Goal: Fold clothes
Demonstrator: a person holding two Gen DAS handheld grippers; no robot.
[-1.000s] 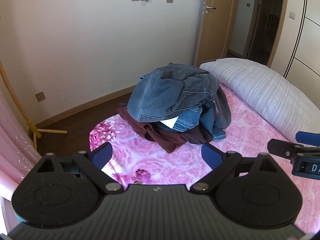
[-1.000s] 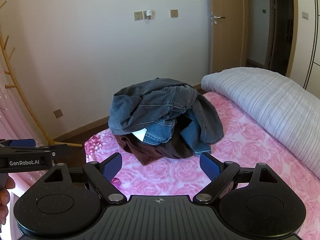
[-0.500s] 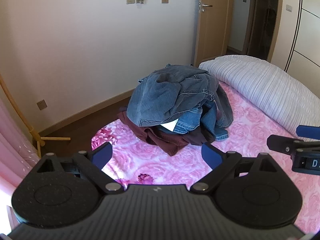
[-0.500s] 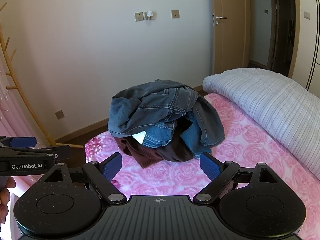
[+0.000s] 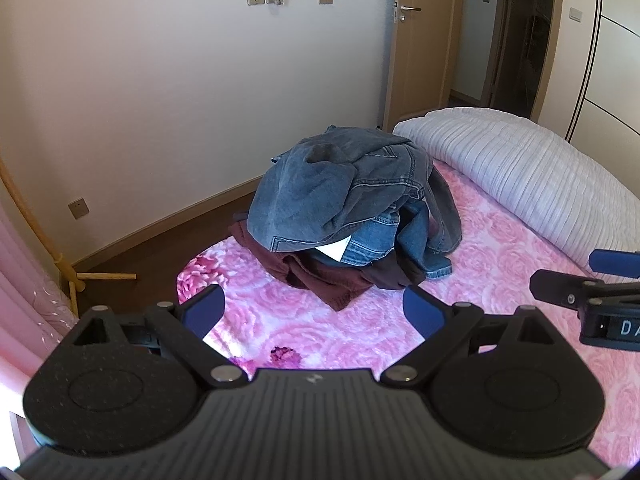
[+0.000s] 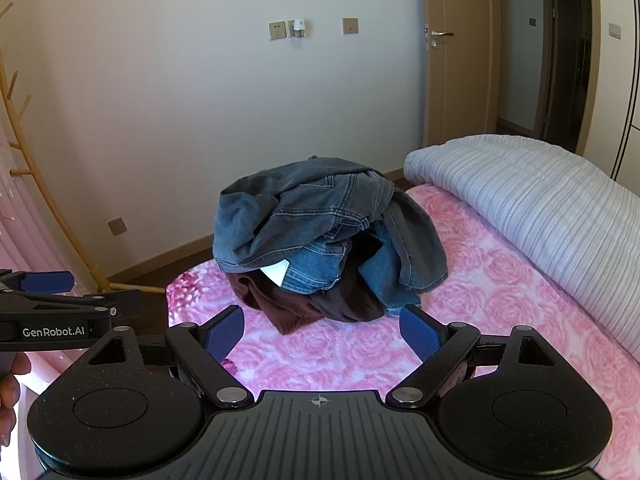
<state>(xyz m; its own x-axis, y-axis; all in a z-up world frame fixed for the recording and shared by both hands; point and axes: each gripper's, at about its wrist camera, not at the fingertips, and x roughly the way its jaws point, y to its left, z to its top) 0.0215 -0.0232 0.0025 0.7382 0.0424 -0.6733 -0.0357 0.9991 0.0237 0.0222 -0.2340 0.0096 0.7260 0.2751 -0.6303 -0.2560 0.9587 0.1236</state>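
Note:
A heap of clothes sits on the pink rose-patterned bed (image 5: 320,332) (image 6: 500,280). Grey-blue denim (image 5: 332,184) (image 6: 304,208) lies on top, brighter blue jeans (image 5: 372,240) (image 6: 316,264) under it, and a dark maroon garment (image 5: 316,276) (image 6: 288,304) at the bottom. My left gripper (image 5: 312,308) is open, a short way in front of the heap, with nothing between its blue pads. My right gripper (image 6: 320,326) is open too, just short of the maroon cloth. Each gripper shows at the edge of the other's view.
A rolled white ribbed quilt (image 5: 520,172) (image 6: 532,208) lies along the bed's right side. Left of the bed are a wooden coat stand (image 6: 44,184) and pink curtain (image 5: 20,280). Dark floor (image 5: 152,252), a wall and a wooden door (image 5: 420,40) lie behind.
Both grippers drifted slightly; the heap sits a little higher and nearer the centre in the left wrist view. Jaws stayed open; the clothes have not moved.

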